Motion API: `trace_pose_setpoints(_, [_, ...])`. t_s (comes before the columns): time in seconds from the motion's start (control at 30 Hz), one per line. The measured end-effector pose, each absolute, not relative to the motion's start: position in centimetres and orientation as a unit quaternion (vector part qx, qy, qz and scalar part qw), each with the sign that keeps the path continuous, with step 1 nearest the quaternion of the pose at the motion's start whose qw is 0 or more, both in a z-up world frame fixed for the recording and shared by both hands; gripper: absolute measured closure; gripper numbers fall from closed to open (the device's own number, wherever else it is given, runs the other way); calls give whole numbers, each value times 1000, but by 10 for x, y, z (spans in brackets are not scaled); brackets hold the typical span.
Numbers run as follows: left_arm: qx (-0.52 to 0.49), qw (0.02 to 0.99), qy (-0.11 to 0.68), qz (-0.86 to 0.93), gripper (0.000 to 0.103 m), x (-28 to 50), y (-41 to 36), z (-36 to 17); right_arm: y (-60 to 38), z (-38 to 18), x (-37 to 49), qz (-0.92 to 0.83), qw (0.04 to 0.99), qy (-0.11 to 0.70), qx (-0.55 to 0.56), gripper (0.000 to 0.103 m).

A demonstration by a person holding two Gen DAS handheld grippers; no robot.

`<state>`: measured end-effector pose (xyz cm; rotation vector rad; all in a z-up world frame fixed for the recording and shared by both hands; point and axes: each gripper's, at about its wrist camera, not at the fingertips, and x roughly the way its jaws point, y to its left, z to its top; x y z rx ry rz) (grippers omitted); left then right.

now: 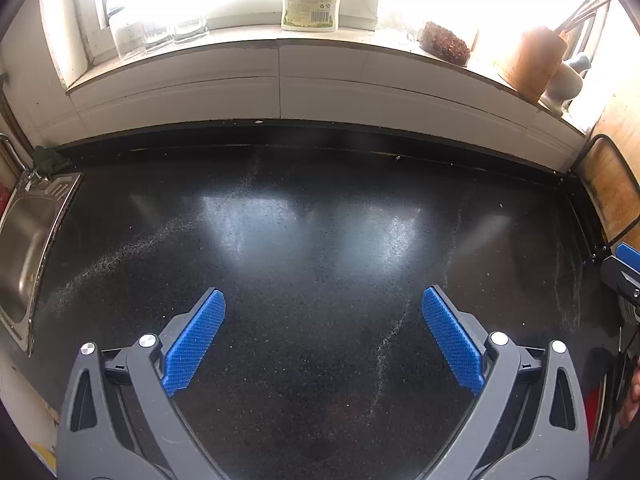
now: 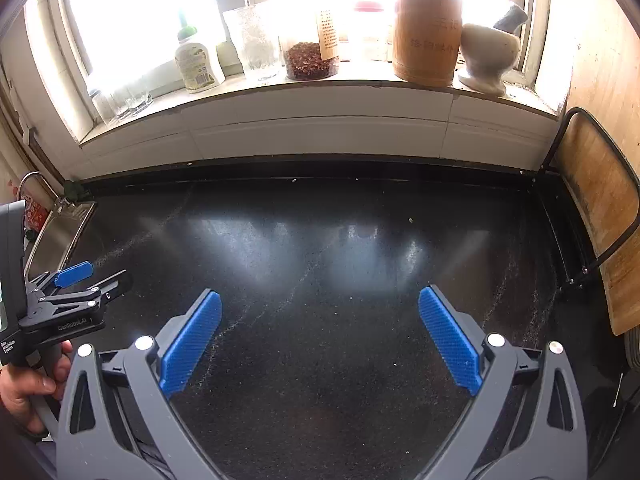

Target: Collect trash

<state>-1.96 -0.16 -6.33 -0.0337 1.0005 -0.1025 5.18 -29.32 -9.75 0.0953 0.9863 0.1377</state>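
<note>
My left gripper (image 1: pixel 323 300) is open and empty above the black speckled countertop (image 1: pixel 320 216). My right gripper (image 2: pixel 320 300) is open and empty above the same countertop (image 2: pixel 320 240). The left gripper also shows at the left edge of the right wrist view (image 2: pixel 86 276), held in a hand, jaws apart. The right gripper's blue tip shows at the right edge of the left wrist view (image 1: pixel 628 256). Only tiny crumbs lie on the counter, such as a speck (image 2: pixel 410 220) and another near the back edge (image 2: pixel 294 179). No larger trash shows.
A steel sink (image 1: pixel 24 248) lies at the counter's left end. A wooden cutting board in a black wire rack (image 2: pixel 600 216) stands at the right. The windowsill holds a detergent bottle (image 2: pixel 198 62), glasses (image 2: pixel 124 98), a jar (image 2: pixel 312 60), a utensil holder (image 2: pixel 426 36) and a mortar (image 2: pixel 490 54).
</note>
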Motion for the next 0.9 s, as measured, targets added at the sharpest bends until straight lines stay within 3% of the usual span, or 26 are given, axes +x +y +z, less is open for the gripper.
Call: trace_pose_setpoints(0.9, [-12, 871, 488, -49, 7, -20, -4, -69, -294, -101, 48, 64, 874, 478, 54, 7])
